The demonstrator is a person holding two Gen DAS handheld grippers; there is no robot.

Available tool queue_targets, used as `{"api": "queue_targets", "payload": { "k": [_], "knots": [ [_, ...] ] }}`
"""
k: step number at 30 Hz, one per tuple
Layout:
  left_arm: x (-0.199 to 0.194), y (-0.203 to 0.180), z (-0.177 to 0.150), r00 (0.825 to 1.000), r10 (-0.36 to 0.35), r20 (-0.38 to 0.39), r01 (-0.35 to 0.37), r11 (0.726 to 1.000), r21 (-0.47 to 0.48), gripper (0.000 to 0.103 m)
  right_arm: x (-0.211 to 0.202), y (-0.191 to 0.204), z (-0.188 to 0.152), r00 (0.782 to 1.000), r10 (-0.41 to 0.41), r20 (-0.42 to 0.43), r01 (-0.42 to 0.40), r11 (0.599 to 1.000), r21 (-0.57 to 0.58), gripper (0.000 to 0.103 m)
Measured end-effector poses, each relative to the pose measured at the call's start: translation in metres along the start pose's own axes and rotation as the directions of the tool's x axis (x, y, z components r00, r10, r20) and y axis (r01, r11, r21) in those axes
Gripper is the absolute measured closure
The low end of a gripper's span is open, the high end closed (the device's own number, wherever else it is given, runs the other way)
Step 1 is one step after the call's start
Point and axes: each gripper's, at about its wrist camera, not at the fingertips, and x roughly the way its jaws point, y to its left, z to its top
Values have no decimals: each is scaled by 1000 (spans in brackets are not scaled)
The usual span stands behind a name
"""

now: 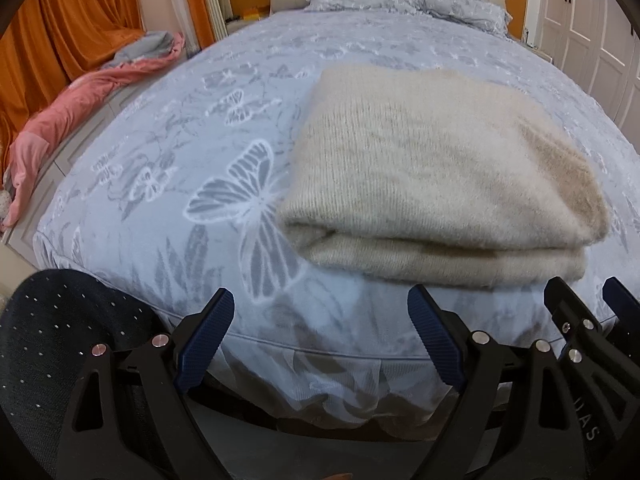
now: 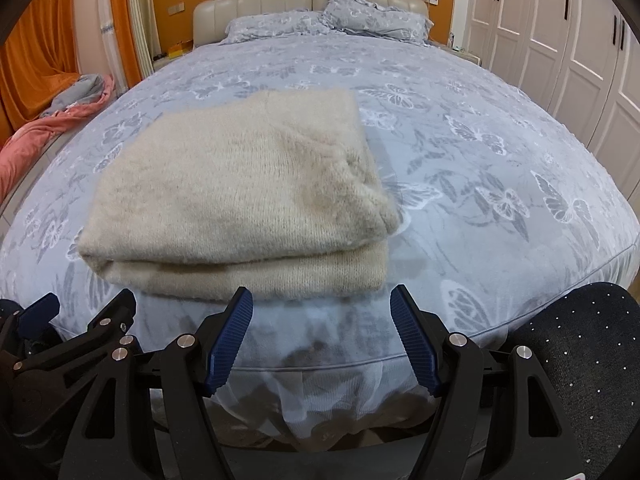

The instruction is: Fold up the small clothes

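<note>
A cream knitted sweater [image 1: 432,172] [image 2: 240,192] lies folded into a thick rectangle near the foot edge of the bed. My left gripper [image 1: 320,300] hangs open over the bed's edge, just short of the sweater's near left corner, nothing between its blue pads. In the left wrist view the right gripper [image 1: 588,292] shows at the lower right, side by side with mine. My right gripper [image 2: 322,296] is open too, empty, just short of the sweater's near right corner. The left gripper [image 2: 84,300] appears at the lower left of the right wrist view.
The bed [image 1: 160,152] [image 2: 480,140] has a blue butterfly-print cover and pillows [image 2: 372,20] at the headboard. A pink and grey blanket [image 1: 88,92] is heaped on the left. White wardrobe doors [image 2: 560,40] stand right. Dark speckled sleeves [image 1: 60,340] [image 2: 580,360] sit beside the grippers.
</note>
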Motion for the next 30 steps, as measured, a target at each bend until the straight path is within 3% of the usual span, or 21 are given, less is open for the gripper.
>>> {"api": "queue_targets", "payload": {
  "k": [30],
  "knots": [
    [2,3,-1,1000,18,-16,-18,1000,-5,16,-2,8,-4,1000,-5,-6,5,1000,-15,29]
  ]
}}
